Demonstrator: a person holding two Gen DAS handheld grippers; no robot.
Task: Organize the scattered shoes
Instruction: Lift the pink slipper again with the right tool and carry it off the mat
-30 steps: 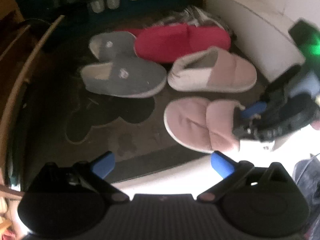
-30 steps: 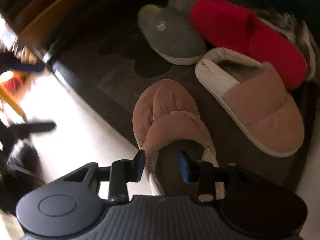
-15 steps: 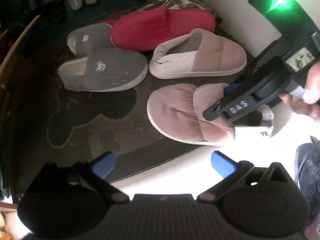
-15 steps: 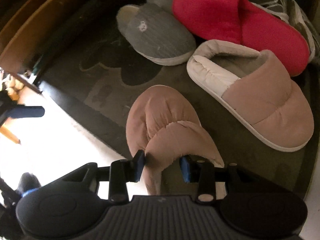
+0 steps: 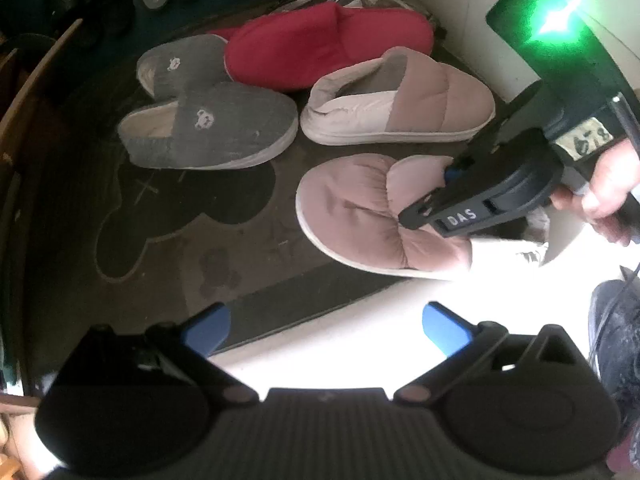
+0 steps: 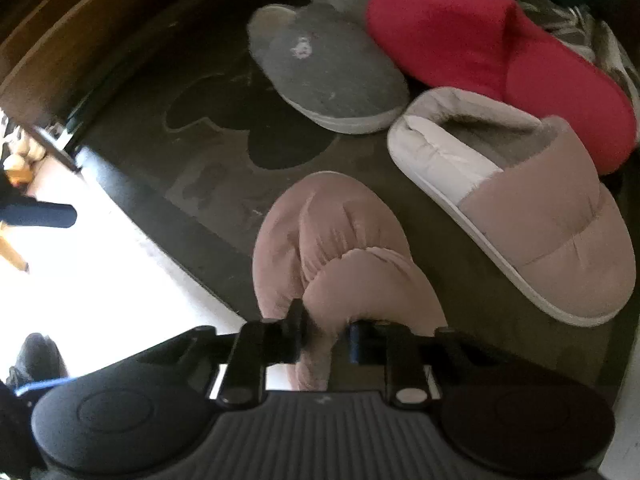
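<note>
**Slipper pinched at the doormat's edge as the tidy-up gets going**

Slippers crowd the dark doormat [image 5: 168, 240] by the door, and your right gripper [image 6: 324, 332] is closing on the nearer pink slipper [image 6: 320, 248], its jaws squeezing the padded upper into a ridge just ahead of the opening. That slipper lies at the mat's front edge, toe pointing onto the mat and heel hanging over the bright floor. Your left gripper [image 5: 326, 326] hangs above the mat's border with its blue fingertips [image 5: 206, 326] wide apart and nothing between them. The other pink slipper [image 5: 400, 100] sits just beyond the first and turned the opposite way, so the pair is not yet matched. Two grey slippers [image 5: 208, 132] lie overlapping to one side, and a red slipper [image 5: 328, 44] rests against them, touching the far pink one. By the look of it, you are only at the start: one shoe is being gripped, none looks lined up, and pairing the pink, grey and red ones all remains to be done.
</note>
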